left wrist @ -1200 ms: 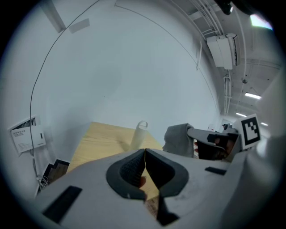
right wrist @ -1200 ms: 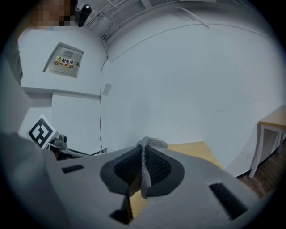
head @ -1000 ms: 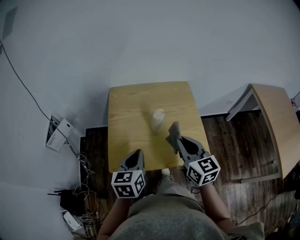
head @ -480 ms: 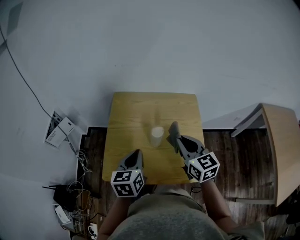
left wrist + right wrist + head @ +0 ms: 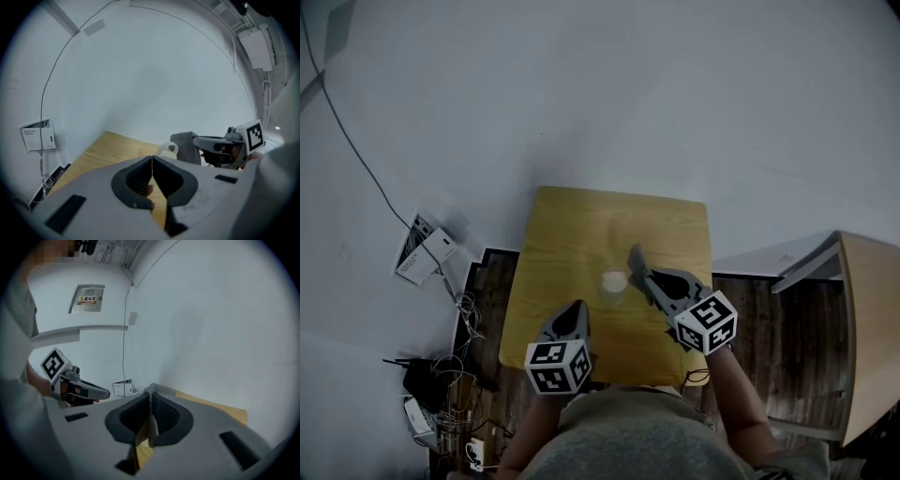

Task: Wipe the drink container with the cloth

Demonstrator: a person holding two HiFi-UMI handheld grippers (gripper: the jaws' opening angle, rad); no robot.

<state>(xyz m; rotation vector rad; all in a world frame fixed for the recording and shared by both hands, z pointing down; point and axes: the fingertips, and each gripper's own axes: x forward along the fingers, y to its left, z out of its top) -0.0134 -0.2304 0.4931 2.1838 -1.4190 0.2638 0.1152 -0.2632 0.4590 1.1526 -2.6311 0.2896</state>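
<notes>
A white cup (image 5: 614, 282) with a handle stands in the middle of the small wooden table (image 5: 572, 220). My right gripper (image 5: 639, 269) is just right of the cup, shut on a grey cloth (image 5: 635, 257) that sticks up past its tips. In the right gripper view the cloth (image 5: 151, 420) is pinched between the jaws. My left gripper (image 5: 573, 315) hovers near the table's front edge, left of and nearer than the cup, shut with nothing in it. From the left gripper view the cup (image 5: 168, 149) shows just beyond the shut left gripper (image 5: 152, 160), with the cloth (image 5: 185, 146) beside it.
A second wooden table (image 5: 868, 323) stands at the right over dark plank floor. Cables and small devices (image 5: 441, 403) lie on the floor at the left, beside a white box (image 5: 428, 255) against the wall. The white wall rises right behind the table.
My right gripper has carried the cloth forward and to the left, up alongside the cup. The left gripper stays near the front edge, and the head view has shifted.
</notes>
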